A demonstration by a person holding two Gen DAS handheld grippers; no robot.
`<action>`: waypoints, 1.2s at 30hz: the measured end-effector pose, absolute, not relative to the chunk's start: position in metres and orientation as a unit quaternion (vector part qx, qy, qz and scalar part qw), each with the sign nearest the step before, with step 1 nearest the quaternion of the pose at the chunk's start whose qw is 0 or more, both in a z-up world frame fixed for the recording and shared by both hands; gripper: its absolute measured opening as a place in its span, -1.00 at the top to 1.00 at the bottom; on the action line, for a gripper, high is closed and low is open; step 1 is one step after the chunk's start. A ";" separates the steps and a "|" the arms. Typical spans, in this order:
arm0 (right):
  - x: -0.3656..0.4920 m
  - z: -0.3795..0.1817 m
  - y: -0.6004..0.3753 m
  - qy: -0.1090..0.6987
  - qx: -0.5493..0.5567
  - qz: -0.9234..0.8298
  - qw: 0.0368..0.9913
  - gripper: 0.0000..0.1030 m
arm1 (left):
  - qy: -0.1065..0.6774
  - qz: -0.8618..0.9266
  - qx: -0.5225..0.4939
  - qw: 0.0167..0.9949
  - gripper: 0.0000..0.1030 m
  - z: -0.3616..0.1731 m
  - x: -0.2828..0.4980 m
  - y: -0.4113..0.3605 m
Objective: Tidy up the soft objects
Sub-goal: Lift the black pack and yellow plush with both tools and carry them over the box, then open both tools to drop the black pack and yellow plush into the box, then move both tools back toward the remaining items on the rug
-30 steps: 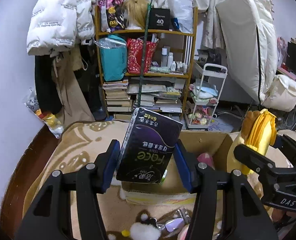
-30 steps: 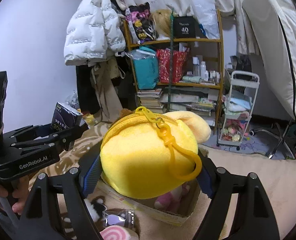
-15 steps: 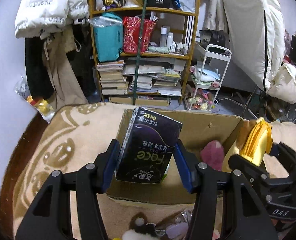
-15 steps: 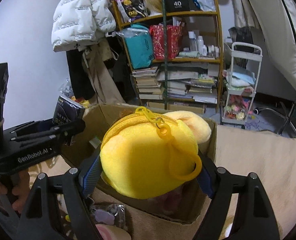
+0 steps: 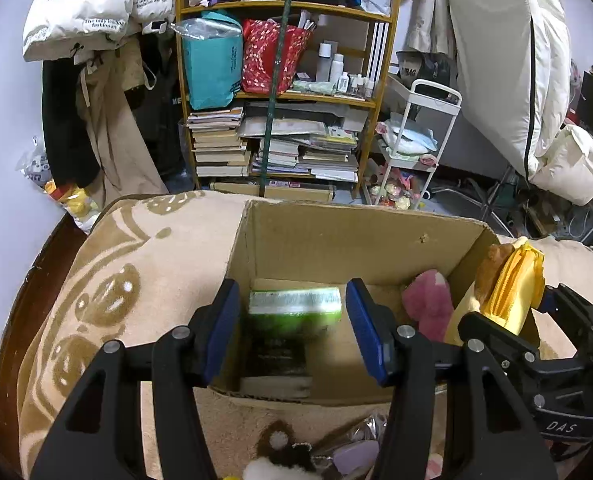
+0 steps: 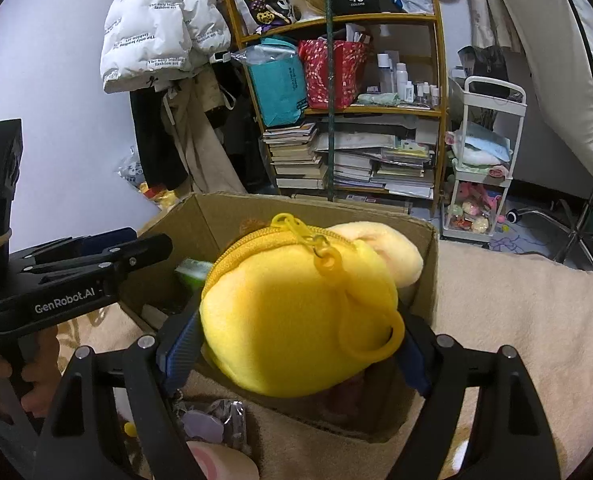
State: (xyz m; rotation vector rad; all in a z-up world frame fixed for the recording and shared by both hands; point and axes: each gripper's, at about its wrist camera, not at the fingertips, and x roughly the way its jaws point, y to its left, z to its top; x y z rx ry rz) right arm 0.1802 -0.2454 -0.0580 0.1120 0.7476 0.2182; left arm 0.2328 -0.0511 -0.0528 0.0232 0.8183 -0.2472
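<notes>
We read "GenRobot.AI" on the left hand-held gripper [image 5: 294, 330] (jaws apart, empty); right hand-held gripper [image 6: 296, 344] clamps the yellow plush pouch [image 6: 292, 320] above the cardboard box [image 5: 336, 248].

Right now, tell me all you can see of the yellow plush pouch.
The yellow plush pouch is soft, fuzzy and rounded, with a yellow zipper along its top and a plastic clip and loop. A paler plush part sticks out behind. The right gripper clamps its sides, holding it over the box, near the right wall.

Yellow plush pouch [image 6: 296, 316] over cardboard box [image 6: 424, 280]
</notes>
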 end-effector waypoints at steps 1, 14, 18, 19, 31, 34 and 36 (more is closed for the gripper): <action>0.180 -0.059 -0.245 0.365 0.054 0.106 0.923 -0.70 | 0.399 -0.120 0.008 0.909 -0.08 -0.054 0.233 -0.050; 0.181 -0.065 -0.247 0.373 0.057 0.112 0.919 -0.73 | 0.386 -0.124 0.014 0.914 -0.50 -0.040 0.225 -0.047; 0.179 -0.063 -0.248 0.371 0.057 0.110 0.920 -0.74 | 0.375 -0.123 0.019 0.919 -0.59 -0.034 0.218 -0.046; 0.178 -0.062 -0.248 0.370 0.056 0.110 0.921 -0.75 | 0.373 -0.121 0.024 0.920 -0.60 -0.032 0.217 -0.047; 0.158 -0.047 -0.234 0.348 0.034 0.115 0.930 -0.94 | 0.341 -0.091 0.047 0.935 -0.81 -0.010 0.194 -0.042; 0.150 -0.041 -0.233 0.344 0.031 0.114 0.931 -0.94 | 0.337 -0.082 0.047 0.937 -0.82 -0.004 0.186 -0.038; 0.143 -0.035 -0.233 0.340 0.031 0.113 0.933 -0.94 | 0.336 -0.077 0.044 0.938 -0.85 -0.001 0.179 -0.034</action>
